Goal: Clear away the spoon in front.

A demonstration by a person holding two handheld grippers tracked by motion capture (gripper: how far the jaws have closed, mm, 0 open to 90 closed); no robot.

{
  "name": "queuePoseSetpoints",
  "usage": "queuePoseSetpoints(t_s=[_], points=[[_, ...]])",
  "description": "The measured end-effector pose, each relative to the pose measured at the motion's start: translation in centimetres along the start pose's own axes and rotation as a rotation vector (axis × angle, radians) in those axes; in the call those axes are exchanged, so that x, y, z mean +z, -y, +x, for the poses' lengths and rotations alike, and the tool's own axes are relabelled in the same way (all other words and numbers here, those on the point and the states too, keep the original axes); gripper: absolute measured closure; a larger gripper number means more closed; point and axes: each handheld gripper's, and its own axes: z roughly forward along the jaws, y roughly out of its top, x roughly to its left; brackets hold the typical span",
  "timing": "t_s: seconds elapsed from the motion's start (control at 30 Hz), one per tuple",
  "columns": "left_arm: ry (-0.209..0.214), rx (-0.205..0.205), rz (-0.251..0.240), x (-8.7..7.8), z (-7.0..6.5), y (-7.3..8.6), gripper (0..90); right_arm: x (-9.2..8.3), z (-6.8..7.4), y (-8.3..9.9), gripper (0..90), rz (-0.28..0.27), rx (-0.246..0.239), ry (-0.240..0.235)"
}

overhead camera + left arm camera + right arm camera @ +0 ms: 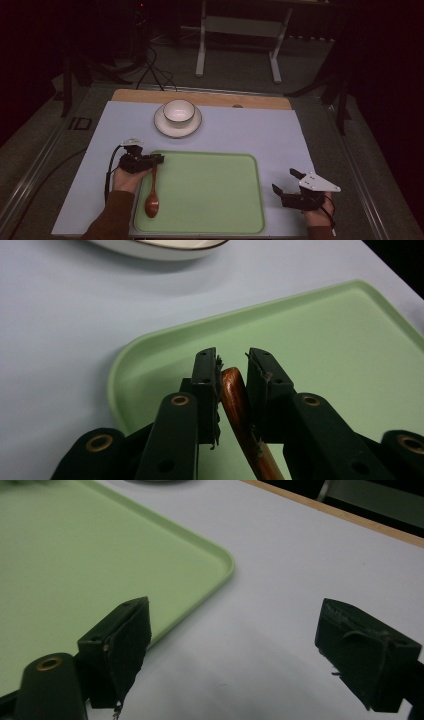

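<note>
While the left gripper (232, 372) pinches the brown wooden spoon's (152, 196) handle over the pale green plastic tray (210, 200), the right gripper (286, 183) rests beside it, jaws spread.

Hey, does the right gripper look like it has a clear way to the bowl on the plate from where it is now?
Probably yes. The right gripper is open beside the green tray, and only bare mat lies between it and the bowl. The left gripper is busy with the spoon.
</note>
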Motion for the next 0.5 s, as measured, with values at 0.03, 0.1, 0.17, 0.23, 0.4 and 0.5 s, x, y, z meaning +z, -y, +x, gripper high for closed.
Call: queuePoseSetpoints(t_s=[0.03,0.1,0.17,0.23,0.4,0.5], points=[[0.005,0.000,-0.004,0.03,0.06,0.06,74.6,0.00,0.00,0.00,14.5,0.000,0.000,0.000],[-0.001,0.002,-0.005,0.12,0.10,0.16,73.8,0.00,0.01,0.00,14.5,0.000,0.000,0.000],[-0.017,0.006,-0.005,0.29,0.15,0.29,71.9,-0.02,0.04,-0.02,14.5,0.001,0.000,-0.001],[-0.046,0.012,0.010,0.45,0.17,0.39,69.7,-0.03,0.07,-0.04,14.5,0.001,-0.002,-0.002],[-0.098,0.048,0.021,0.63,-0.08,0.40,59.6,-0.01,0.16,-0.07,14.5,0.000,-0.006,-0.002],[-0.122,0.064,0.004,0.58,-0.17,0.34,50.4,0.03,0.17,-0.07,14.5,0.003,-0.007,-0.004]])
